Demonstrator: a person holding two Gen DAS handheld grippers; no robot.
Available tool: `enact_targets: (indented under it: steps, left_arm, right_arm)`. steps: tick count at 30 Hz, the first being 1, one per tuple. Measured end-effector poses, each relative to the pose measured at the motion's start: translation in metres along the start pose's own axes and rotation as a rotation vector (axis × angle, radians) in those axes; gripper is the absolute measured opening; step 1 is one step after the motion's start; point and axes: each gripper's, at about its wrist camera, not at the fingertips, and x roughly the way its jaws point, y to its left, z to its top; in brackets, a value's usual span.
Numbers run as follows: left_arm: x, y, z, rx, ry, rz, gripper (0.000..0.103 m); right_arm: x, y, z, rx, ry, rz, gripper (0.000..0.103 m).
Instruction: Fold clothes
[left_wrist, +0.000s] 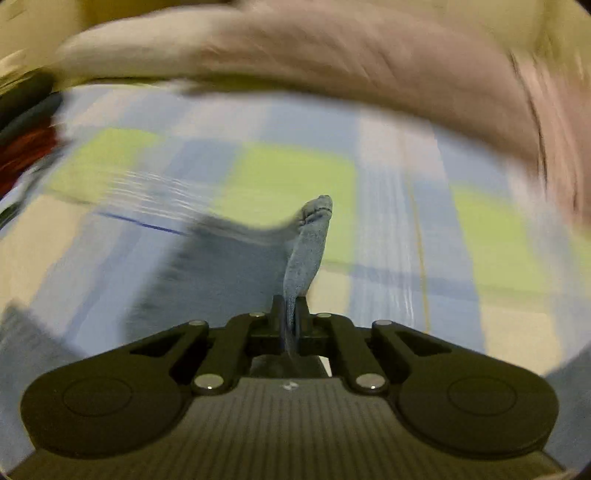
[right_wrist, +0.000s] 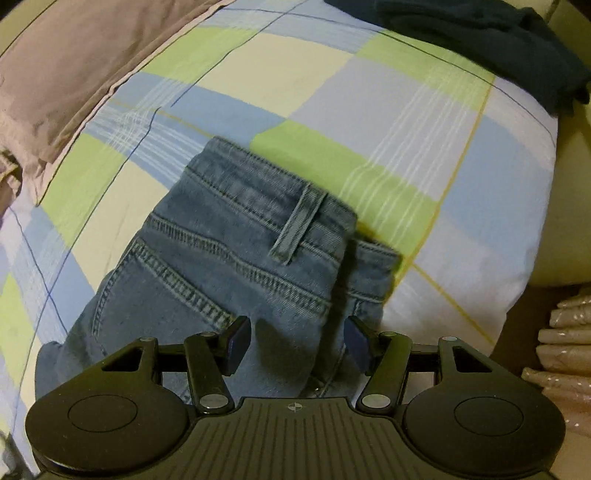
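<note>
Pinching a fold of the jeans (left_wrist: 308, 254) between pressed-together jaws, the left gripper (left_wrist: 290, 314) is lifting denim. The right gripper (right_wrist: 293, 341) is hovering, jaws spread, over the waistband (right_wrist: 258, 206) without gripping it.

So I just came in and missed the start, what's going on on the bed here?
A person with a gripper in each hand is folding blue jeans on a checked bedsheet. The left gripper is shut on a pinch of denim. The right gripper is open above the waistband end, near the belt loop, holding nothing. A dark garment lies at the far edge.
</note>
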Motion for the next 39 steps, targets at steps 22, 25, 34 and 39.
enact_targets:
  steps: [22,25,34,39]
  left_arm:
    - [-0.106,0.161,-0.111,-0.702,0.099,0.145,0.024]
    - [-0.109,0.148,-0.116,-0.671,0.122,0.150,0.024]
    - [-0.118,0.123,-0.133,-0.719,0.179,0.052,0.027]
    - [-0.116,0.124,-0.159,-0.890,0.212,-0.017,0.030]
  right_arm:
    - [-0.011,-0.063,-0.016,0.204,-0.080,0.308,0.059]
    - [-0.010,-0.088,-0.017,0.284,-0.093,0.388,0.059]
    - [0.009,-0.101,-0.019,0.301,-0.148,0.582,0.059]
    - [0.016,-0.093,-0.016,0.256,-0.111,0.582,0.059]
